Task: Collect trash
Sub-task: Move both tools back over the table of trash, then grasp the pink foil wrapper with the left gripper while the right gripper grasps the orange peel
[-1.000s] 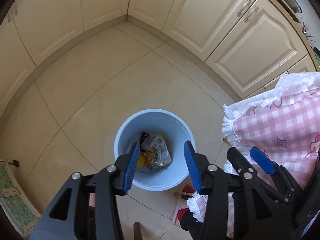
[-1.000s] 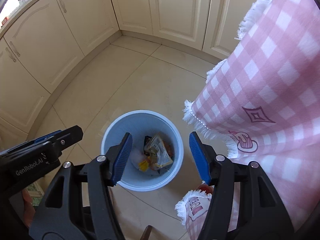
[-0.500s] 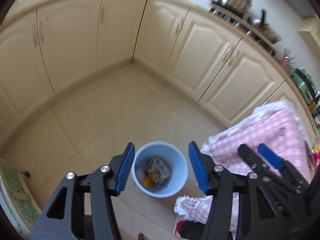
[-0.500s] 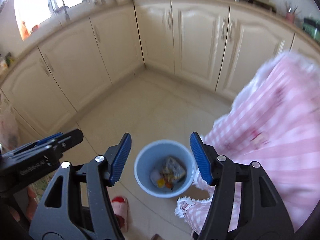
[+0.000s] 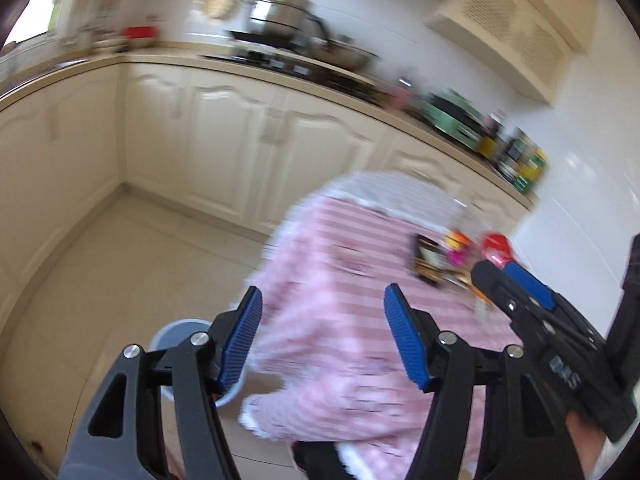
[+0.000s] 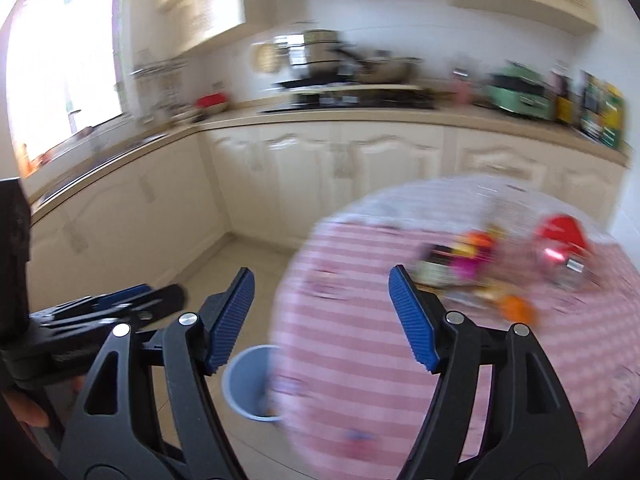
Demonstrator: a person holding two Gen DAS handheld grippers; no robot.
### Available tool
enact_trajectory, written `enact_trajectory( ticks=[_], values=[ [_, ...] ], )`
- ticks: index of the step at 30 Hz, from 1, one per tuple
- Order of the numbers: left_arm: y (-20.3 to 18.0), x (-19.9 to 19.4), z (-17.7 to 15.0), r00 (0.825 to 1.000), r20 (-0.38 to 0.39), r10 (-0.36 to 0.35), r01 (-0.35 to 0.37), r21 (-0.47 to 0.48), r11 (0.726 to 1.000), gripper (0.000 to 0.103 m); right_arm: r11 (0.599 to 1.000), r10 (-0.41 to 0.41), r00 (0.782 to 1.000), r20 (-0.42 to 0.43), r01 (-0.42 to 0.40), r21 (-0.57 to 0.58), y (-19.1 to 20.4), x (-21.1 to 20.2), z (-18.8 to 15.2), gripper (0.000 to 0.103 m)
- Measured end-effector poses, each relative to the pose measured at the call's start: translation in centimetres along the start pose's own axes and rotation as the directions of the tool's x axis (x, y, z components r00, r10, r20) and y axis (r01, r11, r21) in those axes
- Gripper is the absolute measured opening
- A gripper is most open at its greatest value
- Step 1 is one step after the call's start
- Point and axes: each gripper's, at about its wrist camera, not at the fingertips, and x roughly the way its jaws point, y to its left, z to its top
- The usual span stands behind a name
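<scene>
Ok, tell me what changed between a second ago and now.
Both views swung up from the blue bin on the floor to the pink checked table and the litter on it. The left gripper and right gripper have just been opening wider, with nothing between their jaws. Nothing was picked up or let go. The bin stayed in place beside the table.
</scene>
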Motion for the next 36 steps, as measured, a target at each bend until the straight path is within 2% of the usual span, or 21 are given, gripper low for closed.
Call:
enact_trajectory(
  ticks=[3,4,6,8,14,17,21,26,30,32,36],
  values=[
    [-4.2,2.5,-0.7,0.994,-0.082,-0.068,0.074,0.075,0.994,0.062,0.995,-0.021,0.998,-0.064,0.027,0.095,-6.2,0.2,-0.8,0.069],
    [-5.5,3.3,-0.9,0.99,-0.112,-0.083,0.094,0.099,0.991,0.063,0.992,-0.056,0.995,-0.088,0.066,0.109,-8.4,0.5,-1.0,0.069],
    [-7.5,4.7,-1.4,0.986,-0.139,-0.091,0.109,0.128,0.986,0.063,0.988,-0.073,0.99,-0.12,0.088,0.128,-10.6,1.5,-1.7,0.069],
    [-9.3,5.8,-1.4,0.983,-0.161,-0.093,0.118,0.155,0.981,0.063,0.987,-0.066,0.985,-0.158,0.088,0.135,-12.1,2.5,-1.8,0.069],
    [-10.8,8.0,-0.7,0.978,-0.192,-0.08,0.115,0.177,0.978,0.063,0.993,-0.026,0.967,-0.254,0.054,0.104,-13.8,5.9,-1.9,0.042],
    [-11.6,9.3,-0.2,0.977,-0.201,-0.073,0.111,0.186,0.976,0.063,0.994,-0.025,0.959,-0.281,0.055,0.098,-14.0,7.1,-1.8,0.04],
    [-12.6,11.1,0.3,0.973,-0.217,-0.074,0.116,0.19,0.975,0.063,0.993,-0.016,0.954,-0.301,0.051,0.108,-15.3,7.6,-1.8,0.033],
    [-14.7,13.1,0.9,0.969,-0.231,-0.087,0.139,0.219,0.966,0.063,0.99,0.012,0.963,-0.268,0.026,0.138,-16.4,6.8,-1.6,0.029],
    [-16.5,14.7,1.8,0.976,-0.211,-0.049,0.109,0.282,0.953,0.063,0.989,-0.013,0.978,-0.21,0.044,0.143,-17.2,5.4,-0.8,0.012],
    [-17.3,15.5,2.4,0.977,-0.207,-0.043,0.105,0.299,0.949,0.063,0.988,-0.021,0.979,-0.201,0.052,0.147,-17.8,5.4,-0.4,0.009],
    [-18.8,18.3,3.5,0.976,-0.218,-0.003,0.078,0.334,0.939,0.063,0.986,-0.027,0.975,-0.221,0.063,0.155,-18.7,6.1,-0.2,0.008]
  ],
)
